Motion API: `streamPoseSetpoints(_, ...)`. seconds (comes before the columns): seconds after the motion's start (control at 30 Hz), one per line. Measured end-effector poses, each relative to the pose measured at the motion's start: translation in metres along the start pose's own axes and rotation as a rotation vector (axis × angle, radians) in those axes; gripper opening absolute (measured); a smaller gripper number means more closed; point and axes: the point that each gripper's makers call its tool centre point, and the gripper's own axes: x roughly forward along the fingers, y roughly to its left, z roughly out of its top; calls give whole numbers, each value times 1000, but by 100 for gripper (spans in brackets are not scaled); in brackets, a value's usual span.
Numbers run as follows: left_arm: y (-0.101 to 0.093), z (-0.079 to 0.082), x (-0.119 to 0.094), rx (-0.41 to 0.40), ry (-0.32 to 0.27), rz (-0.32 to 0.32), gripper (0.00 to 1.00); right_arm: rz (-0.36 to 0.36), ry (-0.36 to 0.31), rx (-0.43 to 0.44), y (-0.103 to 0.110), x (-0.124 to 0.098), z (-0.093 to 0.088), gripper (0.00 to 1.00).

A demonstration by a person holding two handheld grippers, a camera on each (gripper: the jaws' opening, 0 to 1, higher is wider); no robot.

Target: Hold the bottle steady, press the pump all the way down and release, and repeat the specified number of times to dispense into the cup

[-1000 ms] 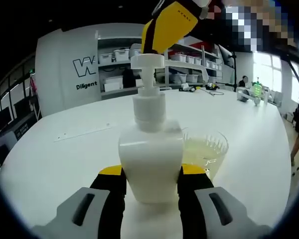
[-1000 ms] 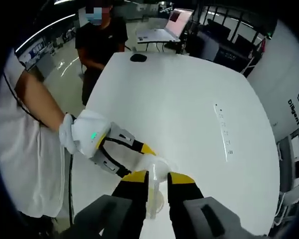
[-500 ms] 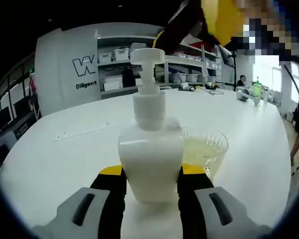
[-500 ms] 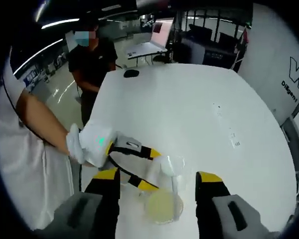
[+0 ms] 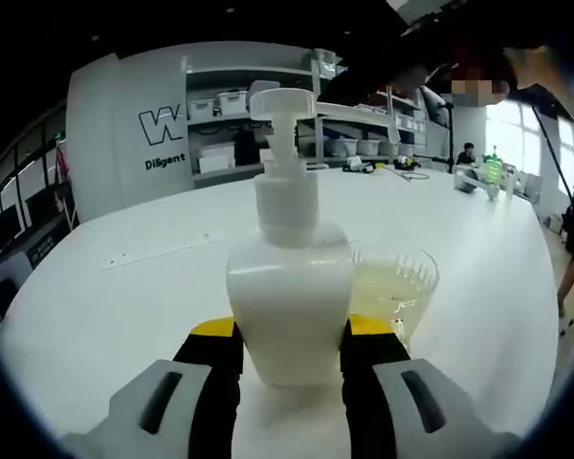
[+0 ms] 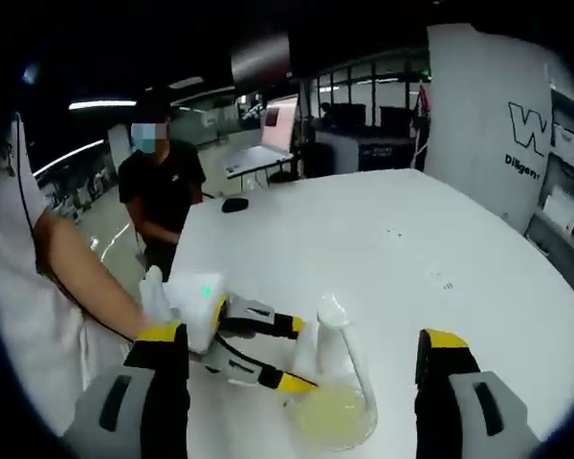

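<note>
We see the left hand-held gripper (image 5: 289, 349) clamped on the lower body of the white bottle (image 5: 289, 296), yellow-tipped jaws pressed to both its sides. The bottle stands upright on the white table (image 5: 124, 306), well in from the edges. Its pump (image 5: 279, 105) is up, nothing touching it. The clear cup (image 5: 394, 287) sits just beside the bottle, on its right in the left gripper view, with pale yellowish liquid in it.

In the right gripper view we look down from above: the right hand-held gripper (image 6: 301, 368) is released, jaws spread wide, holding nothing, up above the cup (image 6: 333, 416) and the bottle (image 6: 316, 335). The left hand-held gripper (image 6: 258, 349) comes in from the left, held by a gloved hand (image 6: 177, 296) of a person in a white shirt.

Another person in dark clothes (image 6: 163, 196) stands at the far table edge. A small dark object (image 6: 234, 204) lies near that edge. Shelves with bins (image 5: 220, 105) line the back wall.
</note>
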Motion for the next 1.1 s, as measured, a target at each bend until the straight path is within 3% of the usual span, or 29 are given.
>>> streamPoseSetpoints(0.07,0,0,0,1,1,0,38,-17,-40,15,-2,0,4,100)
streamPoseSetpoints(0.23,3,0,1,-3,2,7,38,-18,-30,22,-1,-4,-4,100)
streamPoseSetpoints(0.27,3,0,1,-5,3,7,38,-11,-20,59,0,-5,-6,100)
streamPoseSetpoints(0.3,4,-1,2,-6,4,7,38,-33,-58,37,-5,-6,1,100)
streamPoseSetpoints(0.5,10,-2,0,-11,7,20,38,-7,-16,45,1,-6,-9,100)
streamPoseSetpoints(0.57,13,-3,-1,-13,9,26,38,-37,-40,43,-5,-6,-5,100)
streamPoseSetpoints(0.6,16,-4,-2,-13,10,31,38,-2,-12,50,1,-6,-11,100)
streamPoseSetpoints(0.63,19,-5,-3,-16,10,36,38,-27,-34,57,-4,-6,-9,100)
streamPoseSetpoints(0.7,24,-6,-6,-20,14,47,38,-6,-7,54,0,-5,-14,100)
streamPoseSetpoints(1.1,40,-11,-13,-34,22,85,38,-17,-25,57,-4,-3,-14,98)
